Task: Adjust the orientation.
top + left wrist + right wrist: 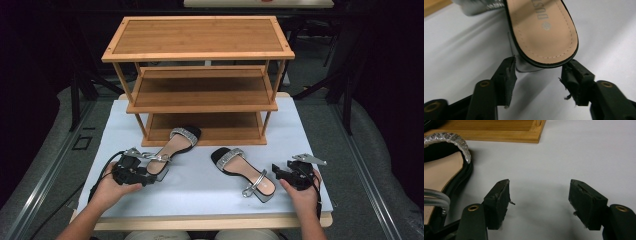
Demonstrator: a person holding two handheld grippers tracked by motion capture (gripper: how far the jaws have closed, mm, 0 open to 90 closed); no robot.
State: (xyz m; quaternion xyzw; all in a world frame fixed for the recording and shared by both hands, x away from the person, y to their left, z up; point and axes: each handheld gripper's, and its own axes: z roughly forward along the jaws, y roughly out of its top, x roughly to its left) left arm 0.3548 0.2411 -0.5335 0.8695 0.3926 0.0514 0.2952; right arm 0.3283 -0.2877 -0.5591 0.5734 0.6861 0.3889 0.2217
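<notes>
Two black sandals with tan insoles and silver straps lie on the white mat. The left sandal [176, 144] points its toe at the rack. Its heel end [544, 37] sits between the jaws of my left gripper [153, 172] [541, 64]. Those jaws flank the silver heel block closely, and I see no firm press from the pads. The right sandal [243, 172] [441, 172] lies slanted, heel toward the table's front. Just right of its heel, my right gripper [276, 171] [539, 186] is low over the bare mat, open with nothing between its fingers.
A three-tier wooden shoe rack [200, 40] [494, 132] stands at the back centre of the white mat [200, 187], just behind the left sandal's toe. The wooden table edge [210, 222] runs along the front, with dark floor around it.
</notes>
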